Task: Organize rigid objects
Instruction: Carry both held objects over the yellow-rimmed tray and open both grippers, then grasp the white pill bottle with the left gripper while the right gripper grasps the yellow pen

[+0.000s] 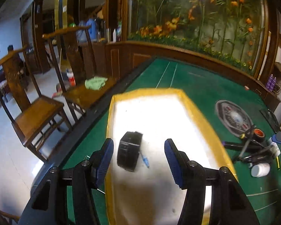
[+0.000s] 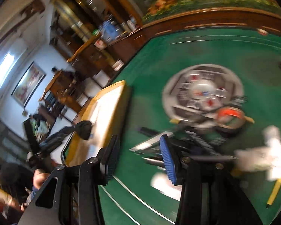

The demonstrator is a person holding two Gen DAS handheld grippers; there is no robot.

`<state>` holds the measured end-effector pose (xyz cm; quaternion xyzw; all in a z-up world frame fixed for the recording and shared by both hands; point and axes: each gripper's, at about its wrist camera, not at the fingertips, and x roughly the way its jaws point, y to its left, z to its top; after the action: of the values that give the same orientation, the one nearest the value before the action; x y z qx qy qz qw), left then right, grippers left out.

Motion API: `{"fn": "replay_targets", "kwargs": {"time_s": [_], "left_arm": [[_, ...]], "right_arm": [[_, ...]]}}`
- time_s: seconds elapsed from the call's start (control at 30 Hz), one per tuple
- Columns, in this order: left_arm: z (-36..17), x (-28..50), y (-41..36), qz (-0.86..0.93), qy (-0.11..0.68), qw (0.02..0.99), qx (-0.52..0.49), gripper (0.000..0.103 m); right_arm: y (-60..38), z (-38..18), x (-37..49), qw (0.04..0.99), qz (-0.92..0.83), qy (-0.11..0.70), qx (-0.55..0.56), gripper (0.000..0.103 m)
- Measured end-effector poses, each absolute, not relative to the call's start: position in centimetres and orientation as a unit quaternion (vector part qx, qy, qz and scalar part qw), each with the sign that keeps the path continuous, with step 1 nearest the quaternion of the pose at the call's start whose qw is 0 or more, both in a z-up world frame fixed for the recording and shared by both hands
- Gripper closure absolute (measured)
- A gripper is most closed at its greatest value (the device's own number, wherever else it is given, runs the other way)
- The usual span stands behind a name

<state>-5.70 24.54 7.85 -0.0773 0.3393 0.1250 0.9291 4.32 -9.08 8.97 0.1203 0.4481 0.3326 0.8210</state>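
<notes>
Left gripper [image 1: 139, 160], jaws apart and empty, hovers over the yellow-rimmed tray [image 1: 196, 110]; black box [image 1: 128, 151] and blue pen [image 1: 144, 159] lie inside, at 12 o'clock of its fingertips. Right gripper [image 2: 138, 161], also apart and empty, faces the blurred clutter pile [image 2: 206, 140] at 2 o'clock. Likely step: fetching the next item, which calls for settling on one piece.

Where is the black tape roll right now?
In the left wrist view, the black tape roll lies on the yellow-rimmed white tray, near its left edge, beside a small blue pen.
</notes>
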Motion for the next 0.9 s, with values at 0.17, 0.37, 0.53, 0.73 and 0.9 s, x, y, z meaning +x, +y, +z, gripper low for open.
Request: {"fn": "replay_targets", "kwargs": {"time_s": [0.17,0.37,0.53,0.73,0.9], "left_arm": [[10.0,-7.0,18.0,0.029,0.321,0.946,-0.043,0.032],[8.4,-6.5,7.5,-0.111,0.334,0.936,0.012,0.031],[6.8,-4.9,1.4,-0.166,0.348,0.919,0.082,0.031],[4.4,-1.9,-2.4,-0.202,0.374,0.888,0.177,0.031],[3.2,-0.8,-3.5,-0.223,0.391,0.869,0.207,0.037]], "right_arm": [[-17.1,8.7,3.7,0.847,0.288,0.421,0.151,0.059],[-23.7,6.6,4.1,0.846,0.244,0.42,0.22,0.06],[-27.0,4.9,5.1,0.826,0.217,0.439,0.278,0.06],[-27.8,5.0,5.0,0.815,0.225,0.443,0.297,0.06],[-28.3,4.6,4.8,0.817,0.2,0.449,0.299,0.06]]}}
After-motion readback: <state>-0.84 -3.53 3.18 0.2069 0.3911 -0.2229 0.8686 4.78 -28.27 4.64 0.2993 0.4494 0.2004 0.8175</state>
